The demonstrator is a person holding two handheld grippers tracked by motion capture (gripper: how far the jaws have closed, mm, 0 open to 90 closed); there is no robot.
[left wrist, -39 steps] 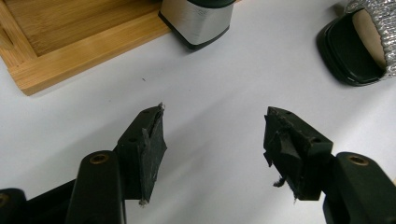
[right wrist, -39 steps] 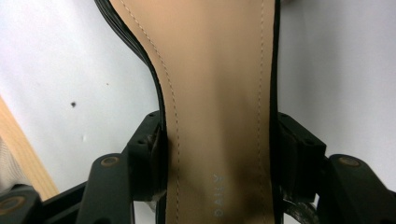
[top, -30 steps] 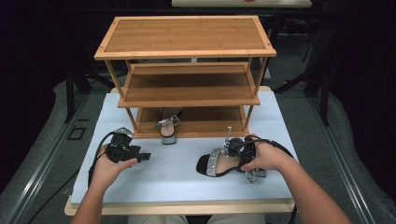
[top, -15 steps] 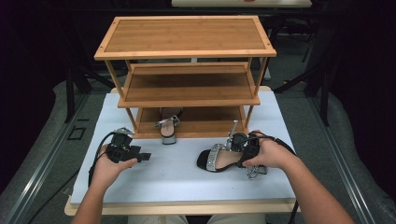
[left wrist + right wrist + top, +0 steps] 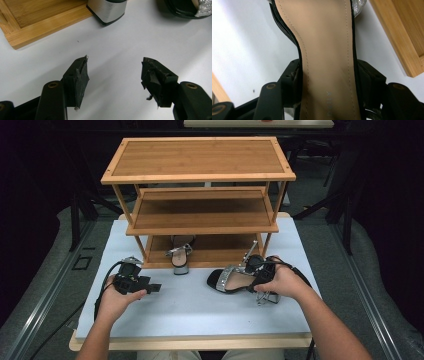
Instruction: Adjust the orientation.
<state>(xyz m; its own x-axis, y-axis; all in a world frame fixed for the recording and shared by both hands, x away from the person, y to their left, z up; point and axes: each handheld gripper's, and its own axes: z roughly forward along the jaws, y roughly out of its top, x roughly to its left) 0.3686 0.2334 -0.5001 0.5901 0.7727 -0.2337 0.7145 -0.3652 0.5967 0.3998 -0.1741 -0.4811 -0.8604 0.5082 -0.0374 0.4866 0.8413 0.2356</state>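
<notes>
Gripping the sandal across its narrow waist with the right tongs, jaws pressed against both edges of the tan insole, toe pointing away beyond the tips. Shifted only a little against a second ago: nudged a touch nearer the shoe rack, silver strap end raised slightly behind the tongs. Hardly a carry yet, more a first easing off the worktop. Cannot tell whether the sole is fully clear of the surface or merely tilted on it.

Left tongs unmoved over the same span: parted, nothing between the jaws, bare white worktop beneath them. Just ahead of those tips and a little to their left, the chrome block heel of the second sandal, already lodged on the rack's bottom shelf with that heel jutting past the shelf edge. Farther ahead to their right, the black toe of the gripped sandal.

Judging from that: one of the pair stowed, the other secured and starting toward the same shelf. To the right of the right tongs, the rack's wooden edge, close by. Next likely called for: lifting clear, swinging the toe round to face the opening, sliding in beside the mate without knocking the upright post.
</notes>
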